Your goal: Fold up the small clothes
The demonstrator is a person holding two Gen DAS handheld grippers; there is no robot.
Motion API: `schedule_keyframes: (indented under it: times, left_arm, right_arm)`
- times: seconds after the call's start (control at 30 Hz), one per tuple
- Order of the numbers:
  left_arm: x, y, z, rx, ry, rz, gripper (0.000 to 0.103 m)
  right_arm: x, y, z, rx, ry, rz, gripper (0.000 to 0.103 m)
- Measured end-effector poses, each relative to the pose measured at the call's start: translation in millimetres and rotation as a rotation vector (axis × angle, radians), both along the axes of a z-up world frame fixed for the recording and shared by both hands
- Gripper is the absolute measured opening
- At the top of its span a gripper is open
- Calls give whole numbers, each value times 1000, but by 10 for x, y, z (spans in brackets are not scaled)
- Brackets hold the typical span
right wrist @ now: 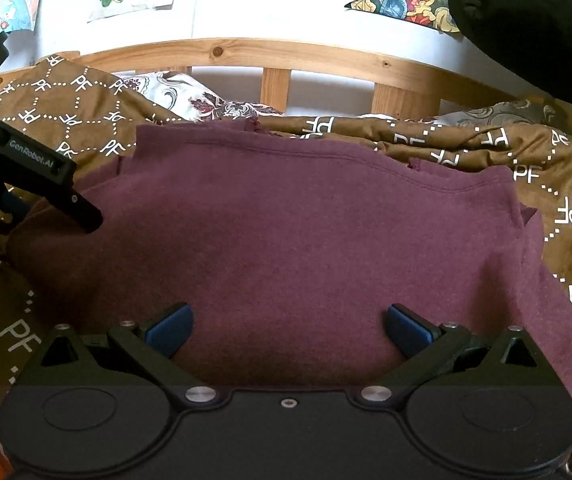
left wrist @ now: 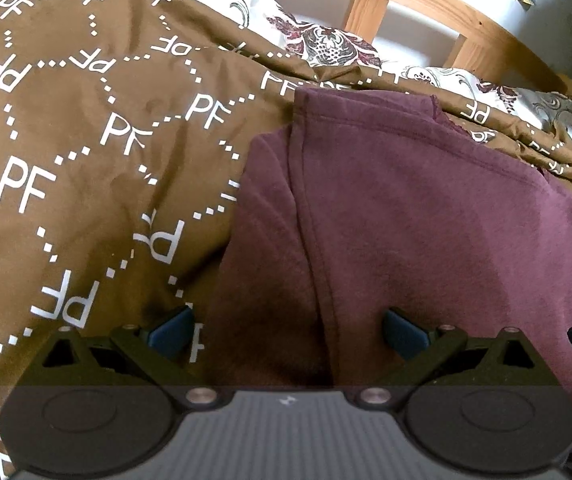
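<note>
A brown "PF" bedspread (right wrist: 546, 184) covers a floral pillow (left wrist: 326, 46) beside the wooden headboard (right wrist: 273, 50).

The left gripper (left wrist: 288, 334) is black plastic with two blue pads (left wrist: 171, 332) at the tips of its jaws. Behind the jaws sit two round black discs, a grey ribbed plate and small pinkish metal screws (left wrist: 201, 395). The right gripper (right wrist: 289, 332) looks the same, with blue pads (right wrist: 408, 334), silver screws (right wrist: 201, 394) and a flat black plate behind its jaws. White letters on the left gripper's side read "GenRobot.AI" (right wrist: 31, 154)
</note>
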State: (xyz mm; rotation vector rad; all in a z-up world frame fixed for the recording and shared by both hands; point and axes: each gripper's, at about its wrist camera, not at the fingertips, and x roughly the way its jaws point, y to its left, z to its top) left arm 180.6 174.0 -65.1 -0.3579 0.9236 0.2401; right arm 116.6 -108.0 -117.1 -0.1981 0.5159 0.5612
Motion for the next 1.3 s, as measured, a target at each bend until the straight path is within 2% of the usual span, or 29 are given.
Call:
schedule_keyframes:
  times: [0.33,0.7,0.87,1.07,1.3]
  left_arm:
    - [-13,-14,-2,8,0,0,102]
    - [-14,-25,56,-30,24,-21,101]
    - [5,-99,105,-23,32,-35,88]
    - [-3,-151,164,-16,51,-15,63]
    - [14,-365,264,98,51,-61,35]
  right_arm:
    - [45,-63,-24,48,42,3,103]
    - [62,-65,-33,57,51,2,103]
    - [65,-68,-34,57,52,2,103]
    - [68,-96,-14,77,61,5,102]
    - [38,-94,40,56,49,3,103]
